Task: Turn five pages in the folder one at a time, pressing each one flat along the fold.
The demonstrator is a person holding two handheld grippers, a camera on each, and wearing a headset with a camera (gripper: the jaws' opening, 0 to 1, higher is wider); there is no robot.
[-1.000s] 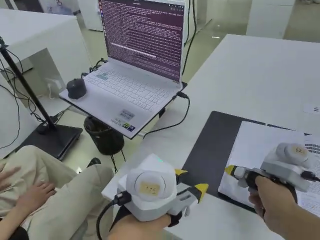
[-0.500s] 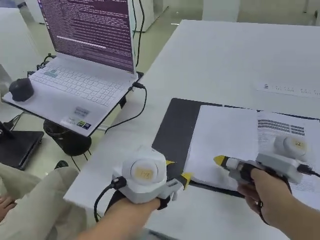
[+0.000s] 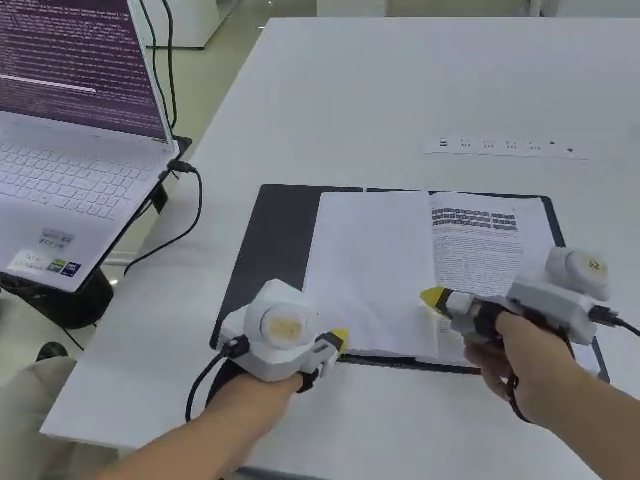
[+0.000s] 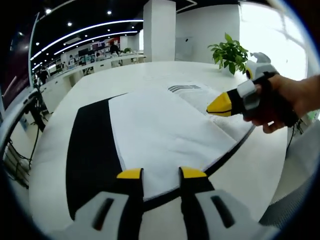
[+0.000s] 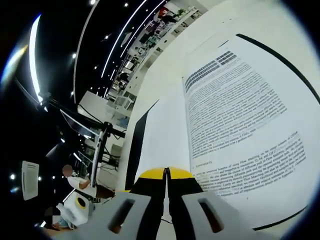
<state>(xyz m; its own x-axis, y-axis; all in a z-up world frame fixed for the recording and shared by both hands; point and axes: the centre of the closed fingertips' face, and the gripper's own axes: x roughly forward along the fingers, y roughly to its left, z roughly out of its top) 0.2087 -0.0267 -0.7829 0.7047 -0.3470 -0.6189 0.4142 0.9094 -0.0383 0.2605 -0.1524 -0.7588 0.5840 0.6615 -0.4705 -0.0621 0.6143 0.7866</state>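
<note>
In the head view the laptop (image 3: 70,150) runs off the left and top edges, and the lines on its screen (image 3: 70,60) are too small to read. The print on the right page (image 3: 478,240) of the folder (image 3: 270,250) is too fine to make out there, as are the marks on the white strip (image 3: 505,146) beyond it. The body of the left gripper (image 3: 335,341) hides most of its jaws. The right gripper (image 3: 432,297) and its hand (image 3: 530,372) cover the near right part of the folder.
</note>
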